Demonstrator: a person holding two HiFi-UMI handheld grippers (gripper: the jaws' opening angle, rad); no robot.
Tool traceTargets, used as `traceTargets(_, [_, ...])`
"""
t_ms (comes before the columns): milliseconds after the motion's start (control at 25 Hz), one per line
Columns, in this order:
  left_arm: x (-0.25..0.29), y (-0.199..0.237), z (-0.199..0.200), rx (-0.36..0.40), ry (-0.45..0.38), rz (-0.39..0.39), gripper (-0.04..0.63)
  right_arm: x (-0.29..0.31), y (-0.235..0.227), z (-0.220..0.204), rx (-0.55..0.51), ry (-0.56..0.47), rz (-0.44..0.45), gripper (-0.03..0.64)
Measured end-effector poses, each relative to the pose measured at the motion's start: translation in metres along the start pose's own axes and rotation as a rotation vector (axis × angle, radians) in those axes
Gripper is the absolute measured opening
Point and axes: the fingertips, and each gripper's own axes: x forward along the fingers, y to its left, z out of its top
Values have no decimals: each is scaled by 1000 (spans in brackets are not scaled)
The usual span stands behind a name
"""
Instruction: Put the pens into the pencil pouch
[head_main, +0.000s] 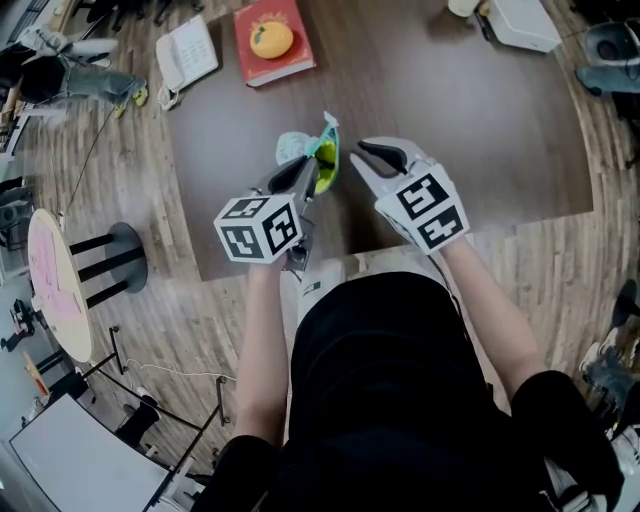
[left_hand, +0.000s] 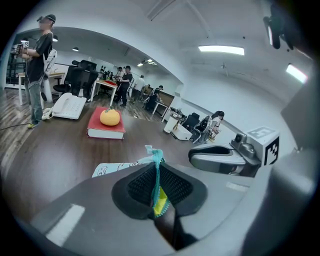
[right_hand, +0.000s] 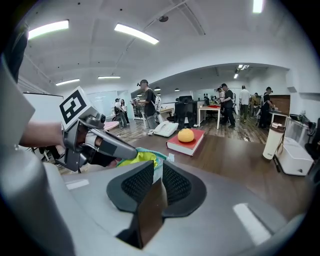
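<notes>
We are in an open office with a wooden floor and people at desks in the background, and below us is a dark brown worktop (head_main: 450, 130). The pencil pouch (head_main: 322, 155) is held up between the tips of our two tools. The left hand-held gripper (left_hand: 157, 187) is closed on the pouch's teal zipper edge, which runs straight up between its pads, with a bit of yellow-green lining at the bottom of the pinch. The pouch's pale printed body spreads out just beyond those jaws and to their left. The right hand-held gripper (right_hand: 157, 175) is closed on the opposite edge, with a pale strip of fabric filling the narrow gap between its pads. The yellow-green lining bulges just past its tips, towards the left tool. The two sets of tips sit near each other, with only the pouch between them. We cannot tell whether the pouch's lower end touches the worktop. Well beyond both tools lies a red book (head_main: 272, 40) with an orange (head_main: 272, 38) on top, and a white telephone (head_main: 188, 52) sits just to its left.
</notes>
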Motion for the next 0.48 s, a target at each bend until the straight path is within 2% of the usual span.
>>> traceTargets(480, [-6,-6,6,5,-26,-3,23,-18,-16,3,18,-31,-42,42])
